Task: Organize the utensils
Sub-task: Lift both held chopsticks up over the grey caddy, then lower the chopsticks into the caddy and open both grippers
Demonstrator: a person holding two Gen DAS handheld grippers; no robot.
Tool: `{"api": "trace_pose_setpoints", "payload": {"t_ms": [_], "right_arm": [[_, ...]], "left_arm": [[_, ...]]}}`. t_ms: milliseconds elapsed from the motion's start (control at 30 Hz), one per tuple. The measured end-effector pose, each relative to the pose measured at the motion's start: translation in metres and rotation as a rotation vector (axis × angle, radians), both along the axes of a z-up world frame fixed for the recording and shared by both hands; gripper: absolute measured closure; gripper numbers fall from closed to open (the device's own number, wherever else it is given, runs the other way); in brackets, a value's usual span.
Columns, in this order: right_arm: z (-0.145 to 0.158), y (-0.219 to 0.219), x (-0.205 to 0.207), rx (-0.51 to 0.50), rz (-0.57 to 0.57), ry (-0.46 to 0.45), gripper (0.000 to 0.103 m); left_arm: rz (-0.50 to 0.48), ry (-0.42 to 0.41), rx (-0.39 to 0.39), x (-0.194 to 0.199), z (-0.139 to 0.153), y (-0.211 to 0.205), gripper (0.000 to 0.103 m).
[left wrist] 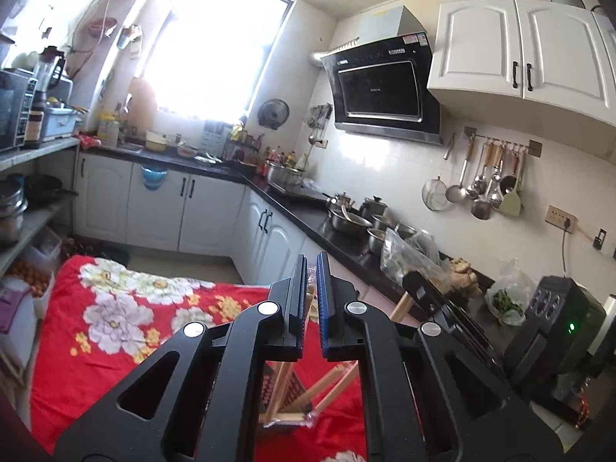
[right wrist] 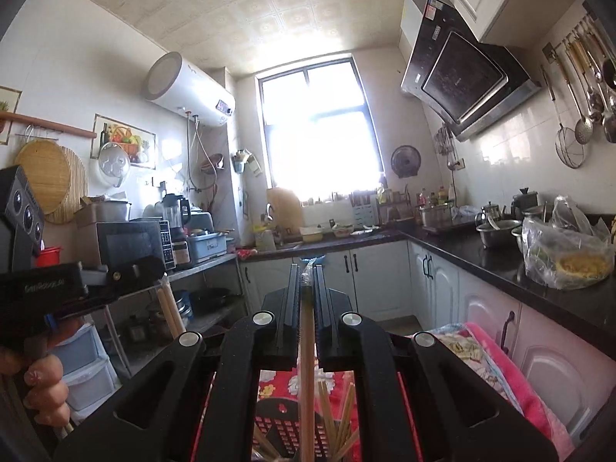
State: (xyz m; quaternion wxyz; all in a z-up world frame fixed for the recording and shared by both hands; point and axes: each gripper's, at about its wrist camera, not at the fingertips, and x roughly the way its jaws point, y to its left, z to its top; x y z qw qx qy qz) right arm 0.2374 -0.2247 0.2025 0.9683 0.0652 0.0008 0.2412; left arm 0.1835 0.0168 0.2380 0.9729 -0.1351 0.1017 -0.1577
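My left gripper (left wrist: 312, 265) is shut on a bundle of wooden chopsticks (left wrist: 323, 389) in clear wrap, held above the red floral cloth (left wrist: 115, 308). My right gripper (right wrist: 307, 273) is shut on a single wooden chopstick (right wrist: 307, 385) that runs down between its fingers. Below it stands a dark perforated utensil holder (right wrist: 285, 429) with several chopsticks (right wrist: 342, 419) inside. The left gripper body (right wrist: 46, 288) and the hand holding it show at the left of the right wrist view, with chopsticks (right wrist: 171, 310) below it. The right gripper's body (left wrist: 435, 300) shows in the left wrist view.
A black counter (left wrist: 335, 238) with steel pots (left wrist: 348, 219) and plastic bags (left wrist: 408, 258) runs along the right. A black appliance (left wrist: 558, 319) sits at the near right. White cabinets (right wrist: 435, 281) stand below the counter. A shelf with a microwave (right wrist: 133, 244) is on the left.
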Motion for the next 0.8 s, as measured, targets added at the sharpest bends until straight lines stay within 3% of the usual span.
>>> {"api": "trace_pose_setpoints", "payload": {"t_ms": [300,433,800], "right_arm": [[-0.007,0.014,0.016,-0.008,-0.008,-0.053,0.097],[-0.023,0.019,0.026,-0.022,-0.032,-0.052,0.097],[-0.066,0.035,0.045,-0.017,-0.026,-0.005,0.096]], "left_arm": [[0.034,-0.021,0.003,0.019,-0.003,-0.002,0.1],[0.057,-0.027,0.054,0.028,-0.018,-0.009,0.1],[0.051,0.037,0.064,0.052,-0.061,-0.009,0.1]]}}
